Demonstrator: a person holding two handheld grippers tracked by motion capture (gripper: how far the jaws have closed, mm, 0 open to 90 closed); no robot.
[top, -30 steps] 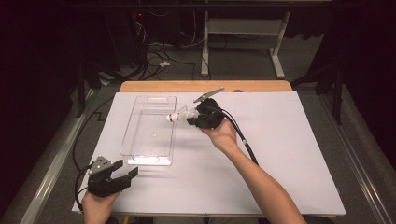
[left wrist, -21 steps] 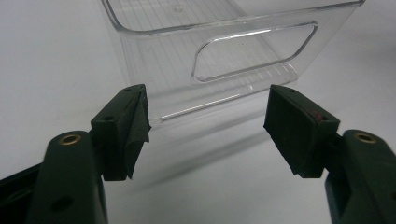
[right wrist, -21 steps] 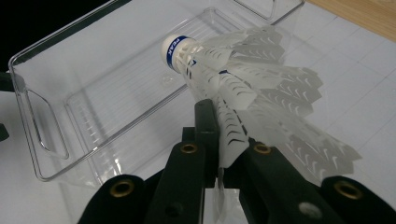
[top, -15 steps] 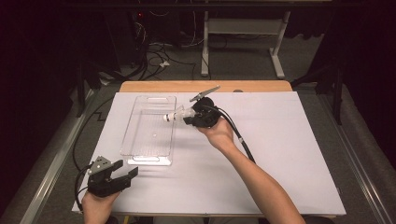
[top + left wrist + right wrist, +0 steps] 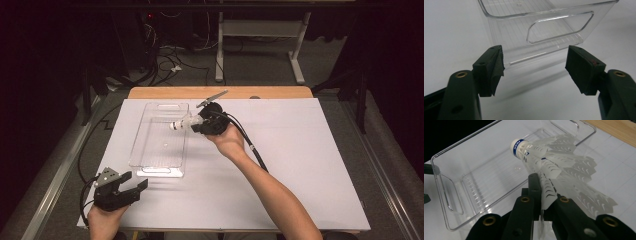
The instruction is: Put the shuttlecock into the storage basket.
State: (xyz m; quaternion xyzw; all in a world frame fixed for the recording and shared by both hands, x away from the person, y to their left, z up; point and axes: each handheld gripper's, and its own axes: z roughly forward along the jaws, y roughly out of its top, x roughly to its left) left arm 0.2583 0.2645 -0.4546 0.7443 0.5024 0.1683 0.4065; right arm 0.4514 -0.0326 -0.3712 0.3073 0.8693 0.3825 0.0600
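A white feathered shuttlecock (image 5: 181, 123) with a blue-banded cork (image 5: 518, 147) hangs over the right rim of a clear plastic tray (image 5: 138, 145). My right gripper (image 5: 194, 124) is shut on its feather skirt, cork pointing left over the tray. In the right gripper view the jaws pinch the feathers (image 5: 554, 167) above the tray's (image 5: 449, 195) bare floor. My left gripper (image 5: 136, 187) rests near the table's front left, open and holding nothing. In the left gripper view its fingers (image 5: 490, 68) frame the tray's near handle wall (image 5: 559, 32).
A white sheet (image 5: 310, 165) covers the table, with a strip of wooden tabletop (image 5: 280, 93) at the back. The right gripper's black cable (image 5: 252, 147) trails along the forearm. Metal rails (image 5: 60, 175) run beside the table's edges.
The right gripper has drifted slightly left with the shuttlecock, bringing the cork farther over the tray. The left gripper has stayed put.
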